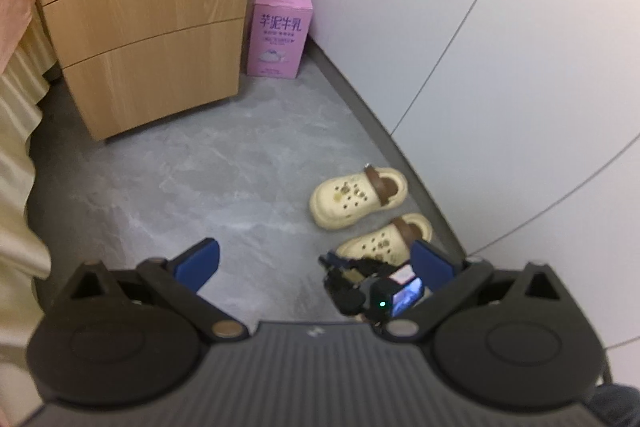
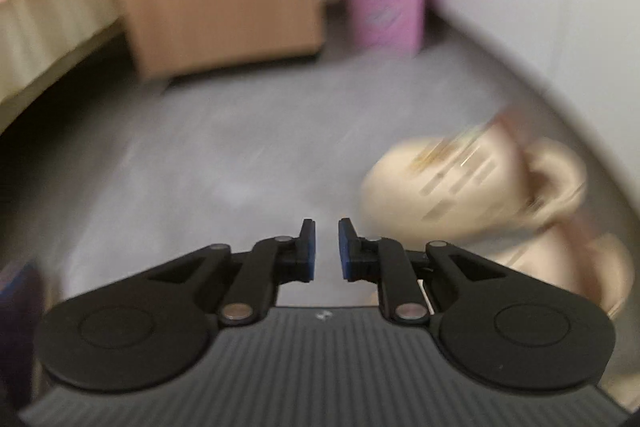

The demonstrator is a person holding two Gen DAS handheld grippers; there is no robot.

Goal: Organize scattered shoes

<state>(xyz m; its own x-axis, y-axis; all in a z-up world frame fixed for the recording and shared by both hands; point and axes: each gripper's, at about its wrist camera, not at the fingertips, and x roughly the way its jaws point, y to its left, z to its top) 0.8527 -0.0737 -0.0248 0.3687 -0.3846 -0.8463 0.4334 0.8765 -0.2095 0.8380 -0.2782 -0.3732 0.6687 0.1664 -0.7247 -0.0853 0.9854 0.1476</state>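
Two cream clogs with brown straps lie side by side on the grey floor by the white wall: the far clog (image 1: 358, 197) and the near clog (image 1: 384, 239). My left gripper (image 1: 316, 255) is open wide above the floor, holding nothing, and stands left of the clogs. My right gripper (image 1: 332, 263) shows in the left wrist view just in front of the near clog. In the blurred right wrist view, the right gripper (image 2: 326, 251) has its blue pads almost together with nothing between them. There the clogs (image 2: 460, 179) lie to its right, apart from it.
A wooden drawer cabinet (image 1: 152, 27) stands at the back left, with a padlock on its top drawer. A pink carton (image 1: 280, 35) sits in the corner beside it. A cream bed skirt (image 1: 16, 147) hangs along the left. The white wall (image 1: 500, 67) runs along the right.
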